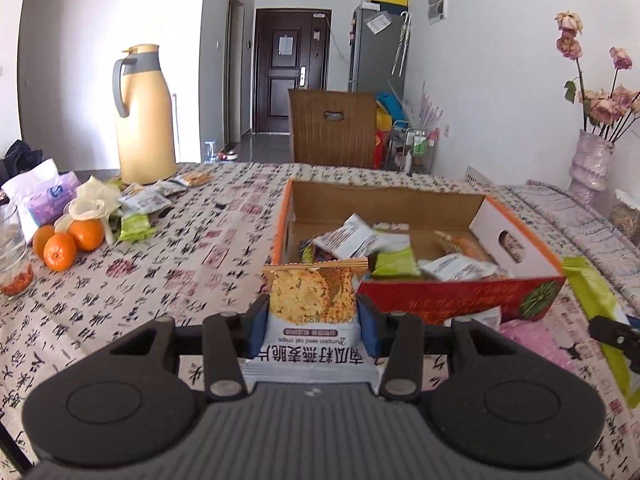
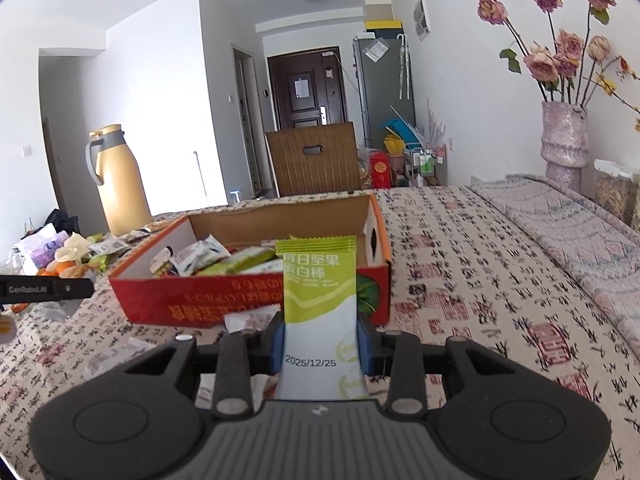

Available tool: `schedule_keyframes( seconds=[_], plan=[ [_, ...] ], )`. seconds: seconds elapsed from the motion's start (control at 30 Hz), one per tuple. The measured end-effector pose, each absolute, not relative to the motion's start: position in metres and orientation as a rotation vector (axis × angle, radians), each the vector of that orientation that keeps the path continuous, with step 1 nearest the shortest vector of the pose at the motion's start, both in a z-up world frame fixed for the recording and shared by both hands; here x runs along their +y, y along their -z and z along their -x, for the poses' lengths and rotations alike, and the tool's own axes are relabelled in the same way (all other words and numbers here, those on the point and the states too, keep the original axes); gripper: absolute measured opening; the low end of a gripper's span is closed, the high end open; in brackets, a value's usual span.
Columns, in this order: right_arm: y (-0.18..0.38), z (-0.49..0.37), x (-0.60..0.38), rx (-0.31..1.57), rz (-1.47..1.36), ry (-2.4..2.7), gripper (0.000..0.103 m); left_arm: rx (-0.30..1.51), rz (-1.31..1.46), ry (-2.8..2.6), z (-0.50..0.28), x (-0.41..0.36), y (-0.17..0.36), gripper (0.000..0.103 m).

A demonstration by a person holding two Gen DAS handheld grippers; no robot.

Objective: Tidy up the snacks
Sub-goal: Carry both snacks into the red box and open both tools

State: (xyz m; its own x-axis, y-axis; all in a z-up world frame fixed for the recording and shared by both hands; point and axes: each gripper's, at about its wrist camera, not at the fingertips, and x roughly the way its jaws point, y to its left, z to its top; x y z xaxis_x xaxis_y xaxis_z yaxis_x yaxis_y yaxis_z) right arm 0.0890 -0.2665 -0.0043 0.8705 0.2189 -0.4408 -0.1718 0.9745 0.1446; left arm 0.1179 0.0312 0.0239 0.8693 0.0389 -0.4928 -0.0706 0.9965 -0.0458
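My left gripper [image 1: 314,326] is shut on an oat crisps packet [image 1: 314,312], white with a golden picture, held above the tablecloth just short of the red cardboard box [image 1: 452,302]. The box lies open and holds several snack packets [image 1: 360,240]. My right gripper [image 2: 320,342] is shut on a green and white nut bar [image 2: 320,292], upright before the same box [image 2: 200,300]. In the left wrist view the nut bar [image 1: 596,300] and the right gripper's finger [image 1: 616,334] show at the right edge. More loose packets [image 1: 144,204] lie at the far left of the table.
A yellow thermos jug [image 1: 142,120], three oranges [image 1: 64,244], a tissue pack [image 1: 44,196] and a glass [image 1: 12,252] stand at the left. A vase of dried roses [image 2: 564,136] is at the right. A wooden chair back [image 1: 332,128] stands behind the table.
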Motion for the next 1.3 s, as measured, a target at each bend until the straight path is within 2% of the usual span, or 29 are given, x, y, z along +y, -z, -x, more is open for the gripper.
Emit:
schedule_keyframes(
  seconds=[0.7,1.3],
  plan=[
    [-0.026,-0.162,-0.235,0.401,-0.083,-0.27,0.034,0.453,0.069,-0.03,-0.186,-0.007,-0.049,0.046],
    [-0.001,-0.245,-0.226,0.45,-0.089,-0.258,0.034,0.482,0.1,-0.086,-0.255,0.006,-0.025,0.046]
  ],
)
